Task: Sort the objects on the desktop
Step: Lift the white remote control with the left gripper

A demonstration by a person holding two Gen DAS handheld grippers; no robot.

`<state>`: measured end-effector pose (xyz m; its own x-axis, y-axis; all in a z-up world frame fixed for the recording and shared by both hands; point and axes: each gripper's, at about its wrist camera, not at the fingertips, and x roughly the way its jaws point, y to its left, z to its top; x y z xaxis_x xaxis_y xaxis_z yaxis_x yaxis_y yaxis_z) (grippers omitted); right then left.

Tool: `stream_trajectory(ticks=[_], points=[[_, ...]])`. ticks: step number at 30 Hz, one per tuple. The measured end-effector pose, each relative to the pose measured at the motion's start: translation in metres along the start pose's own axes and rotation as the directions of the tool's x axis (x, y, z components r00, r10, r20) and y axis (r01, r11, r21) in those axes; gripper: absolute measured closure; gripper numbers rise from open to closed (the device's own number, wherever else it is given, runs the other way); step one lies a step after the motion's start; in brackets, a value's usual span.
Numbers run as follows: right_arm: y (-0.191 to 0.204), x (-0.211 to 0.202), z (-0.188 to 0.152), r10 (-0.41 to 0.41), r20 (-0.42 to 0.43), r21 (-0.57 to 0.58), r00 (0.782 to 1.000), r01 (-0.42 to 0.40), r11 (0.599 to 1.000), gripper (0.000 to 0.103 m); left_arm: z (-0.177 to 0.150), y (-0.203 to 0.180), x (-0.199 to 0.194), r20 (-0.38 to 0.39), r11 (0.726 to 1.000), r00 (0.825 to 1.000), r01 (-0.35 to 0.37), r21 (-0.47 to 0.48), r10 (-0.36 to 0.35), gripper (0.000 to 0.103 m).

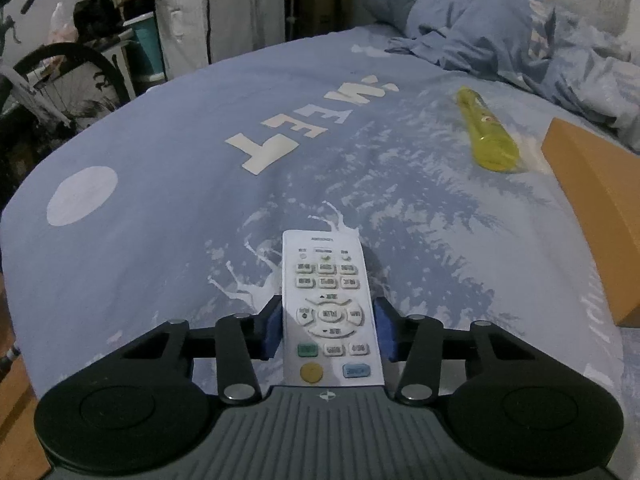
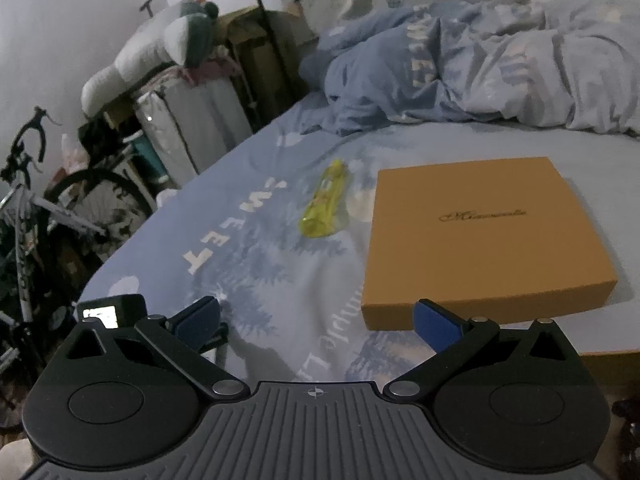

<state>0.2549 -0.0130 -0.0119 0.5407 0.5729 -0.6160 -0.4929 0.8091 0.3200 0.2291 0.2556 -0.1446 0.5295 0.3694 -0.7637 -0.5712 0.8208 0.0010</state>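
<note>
Here the things lie on a bed (image 1: 168, 128), not a worktop. The left gripper (image 1: 327, 326) has its jaws closed onto the long sides of a white remote control (image 1: 326, 300), gripping it low near the button end; whether the remote rests on the sheet or is lifted just clear, I cannot tell. The right gripper (image 2: 316, 322) hangs with its jaws spread wide and nothing between them, near the foot edge of the bed. A yellow bottle (image 2: 325, 206) lies on its side toward the middle of the bed, just beside the left edge of a closed orange box (image 2: 480, 236). No sorted group shows, so bottle and remote both look unplaced. The grip on the remote fits either a pick-up or a set-down.
</note>
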Motion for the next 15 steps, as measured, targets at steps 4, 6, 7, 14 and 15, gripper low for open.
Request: stream_trajectory(ticks=[4, 6, 7, 14, 15], points=[[-0.002, -0.009, -0.001, -0.005, 0.01, 0.007, 1.0, 0.005, 1.0, 0.0, -0.002, 0.004, -0.006, 0.0, 1.0, 1.0, 0.014, -0.005, -0.014, 0.055], [-0.001, -0.015, -0.002, -0.007, 0.016, 0.01, 1.0, 0.007, 1.0, 0.0, -0.003, 0.006, -0.011, 0.004, 1.0, 1.0, 0.022, -0.005, -0.022, 0.055], [-0.001, -0.017, -0.003, -0.009, 0.018, 0.012, 1.0, 0.009, 1.0, 0.0, -0.003, 0.007, -0.013, 0.007, 1.0, 1.0, 0.026, -0.005, -0.026, 0.055], [0.0, -0.033, -0.005, -0.006, 0.037, 0.022, 0.999, 0.005, 1.0, 0.0, -0.001, 0.01, -0.03, 0.029, 0.999, 0.999, 0.041, -0.003, -0.041, 0.055], [0.0, -0.035, -0.005, -0.006, 0.04, 0.023, 0.999, 0.005, 1.0, 0.0, 0.0, 0.01, -0.034, 0.035, 0.999, 0.998, 0.044, -0.001, -0.044, 0.055]])
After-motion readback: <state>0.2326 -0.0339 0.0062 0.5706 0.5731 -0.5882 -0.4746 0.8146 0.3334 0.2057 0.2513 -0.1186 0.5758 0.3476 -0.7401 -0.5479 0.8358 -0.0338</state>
